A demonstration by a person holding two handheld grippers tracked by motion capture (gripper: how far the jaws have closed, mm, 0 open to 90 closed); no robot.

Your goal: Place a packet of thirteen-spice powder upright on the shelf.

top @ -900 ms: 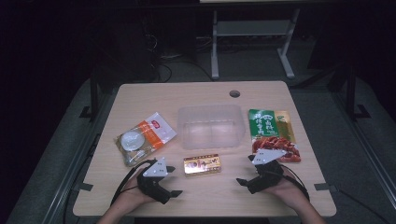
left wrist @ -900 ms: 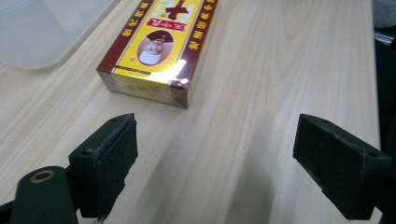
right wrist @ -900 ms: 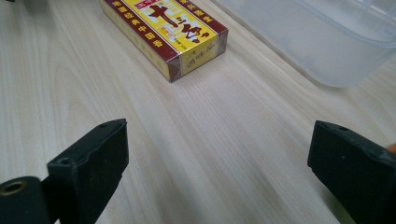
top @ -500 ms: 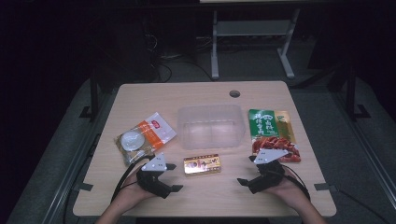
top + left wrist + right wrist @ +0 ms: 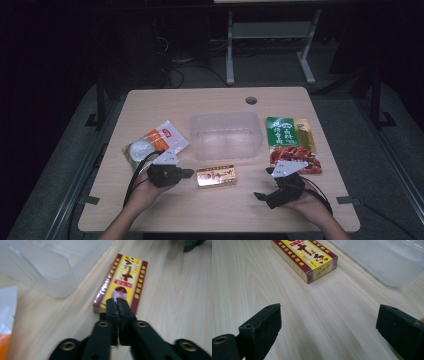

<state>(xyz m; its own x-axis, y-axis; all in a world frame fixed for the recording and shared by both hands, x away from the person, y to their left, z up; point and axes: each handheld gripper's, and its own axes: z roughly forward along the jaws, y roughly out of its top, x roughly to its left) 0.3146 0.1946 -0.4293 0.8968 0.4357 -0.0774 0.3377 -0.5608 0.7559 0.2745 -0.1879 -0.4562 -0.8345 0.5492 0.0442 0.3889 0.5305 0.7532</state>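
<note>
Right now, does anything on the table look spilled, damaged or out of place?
Nothing stands out. The clear container sits upright and empty, the yellow box lies flat and intact, and the snack packets and the orange pouch lie flat beside it.

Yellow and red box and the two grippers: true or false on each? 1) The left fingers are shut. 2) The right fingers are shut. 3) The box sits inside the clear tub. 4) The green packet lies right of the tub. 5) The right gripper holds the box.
1) True: the left gripper has its fingers closed together at the near end of the yellow and red cardboard box.
2) False: the right gripper is wide open over bare table.
3) False: the box lies on the wooden table, in front of the clear plastic tub.
4) True: the green snack packet lies right of it.
5) False: it holds nothing.
</note>
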